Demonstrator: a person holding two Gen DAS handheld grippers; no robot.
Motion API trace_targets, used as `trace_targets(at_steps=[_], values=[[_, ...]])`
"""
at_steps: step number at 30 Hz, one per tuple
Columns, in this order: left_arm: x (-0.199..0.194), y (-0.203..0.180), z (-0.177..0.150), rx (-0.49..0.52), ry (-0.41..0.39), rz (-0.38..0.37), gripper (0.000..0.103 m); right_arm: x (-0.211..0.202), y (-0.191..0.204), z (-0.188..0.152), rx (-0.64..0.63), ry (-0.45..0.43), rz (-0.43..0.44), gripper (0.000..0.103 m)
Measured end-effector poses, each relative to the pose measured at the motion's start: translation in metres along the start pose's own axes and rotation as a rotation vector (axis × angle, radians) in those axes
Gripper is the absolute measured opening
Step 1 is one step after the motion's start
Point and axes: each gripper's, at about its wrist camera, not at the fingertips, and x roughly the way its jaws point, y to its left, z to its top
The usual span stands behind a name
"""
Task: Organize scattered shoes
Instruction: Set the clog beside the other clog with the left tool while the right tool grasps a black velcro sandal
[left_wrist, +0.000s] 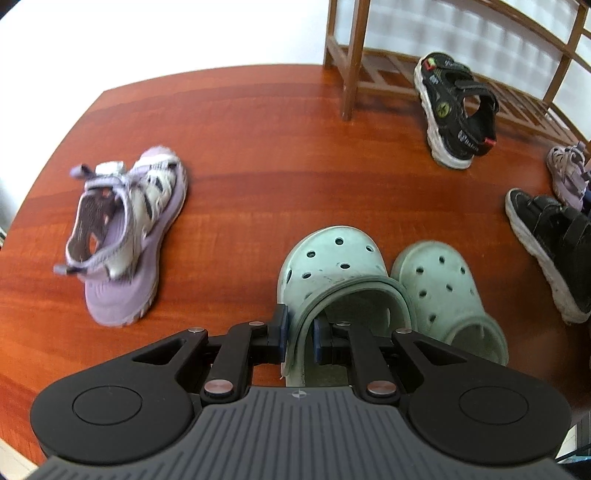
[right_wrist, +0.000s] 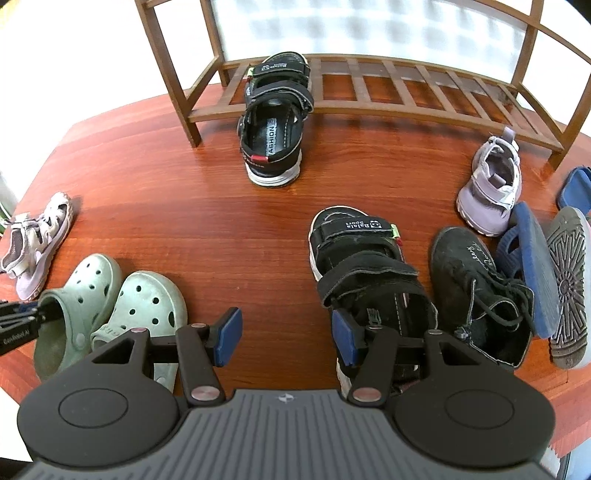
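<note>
My left gripper (left_wrist: 300, 334) is shut on the side wall of a pale green clog (left_wrist: 332, 266), one pad outside and one inside its opening. Its twin, a second green clog (left_wrist: 443, 284), lies right beside it; both clogs show in the right wrist view, the held clog (right_wrist: 79, 291) and its twin (right_wrist: 147, 306). My right gripper (right_wrist: 286, 334) stands open over bare tabletop, its right pad close to a black strap sandal (right_wrist: 362, 269). A matching black sandal (right_wrist: 275, 122) rests half on the wooden rack (right_wrist: 388, 88). A lilac sandal (left_wrist: 129, 229) lies at the left.
Another lilac shoe (right_wrist: 491, 192) sits near the rack's right end. A black lace-up shoe (right_wrist: 476, 288), a blue slipper (right_wrist: 532, 266) and an upturned grey sole (right_wrist: 569, 288) are heaped at the right. The red-brown table (right_wrist: 184, 192) ends at a rounded edge on the left.
</note>
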Motion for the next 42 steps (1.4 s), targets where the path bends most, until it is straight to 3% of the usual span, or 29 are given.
trace_targets(at_steps=[8,14,16,18,22,27,35,42], values=[[0.0,-0.004,-0.005,-0.002,0.004,0.001,0.015,0.001,-0.005,-0.001,-0.013,0.005,0.003,0.061],[0.003,-0.004,-0.007,-0.028,0.039,-0.01,0.024,0.001,-0.01,-0.003,-0.015,0.005,0.007,0.062],[0.001,-0.003,-0.006,-0.039,0.04,-0.019,0.043,0.0,-0.012,-0.005,-0.013,0.006,0.009,0.062],[-0.002,-0.004,-0.005,-0.04,0.042,-0.021,0.054,-0.001,-0.015,-0.006,-0.012,0.005,0.01,0.063],[-0.014,-0.008,-0.003,-0.014,0.055,-0.022,0.063,-0.005,-0.021,-0.007,-0.008,-0.002,0.011,0.063],[-0.031,-0.012,-0.001,0.02,0.06,-0.02,0.066,-0.017,-0.033,-0.008,0.011,-0.016,0.006,0.065],[-0.053,-0.023,0.021,-0.012,0.032,-0.044,0.067,-0.023,-0.056,-0.01,0.009,-0.015,-0.026,0.066],[-0.053,-0.04,0.04,-0.009,0.011,-0.053,0.068,-0.011,-0.065,-0.007,-0.004,0.0,0.001,0.084]])
